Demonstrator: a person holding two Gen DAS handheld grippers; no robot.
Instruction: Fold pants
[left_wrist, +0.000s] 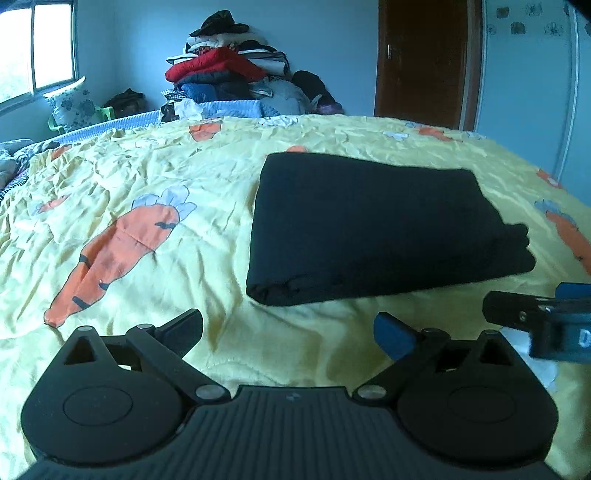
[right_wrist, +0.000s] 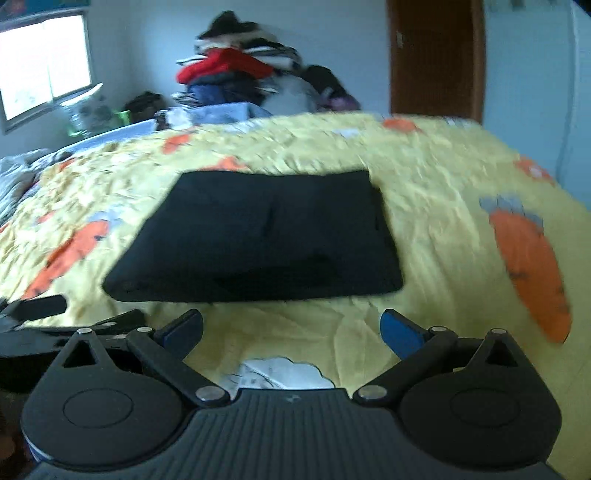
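Note:
The black pants (left_wrist: 373, 225) lie folded into a flat rectangle on the yellow carrot-print bedspread (left_wrist: 147, 184). They also show in the right wrist view (right_wrist: 266, 236). My left gripper (left_wrist: 288, 332) is open and empty, just short of the pants' near edge. My right gripper (right_wrist: 291, 332) is open and empty, also just short of the near edge. The right gripper shows at the right edge of the left wrist view (left_wrist: 539, 321). The left gripper shows at the left edge of the right wrist view (right_wrist: 37, 314). The right wrist view is motion-blurred.
A tall pile of clothes (left_wrist: 229, 74) stands behind the bed's far edge. A brown door (left_wrist: 424, 59) is at the back right, a window (left_wrist: 33, 48) at the left. Grey bedding (left_wrist: 14, 162) lies at the far left.

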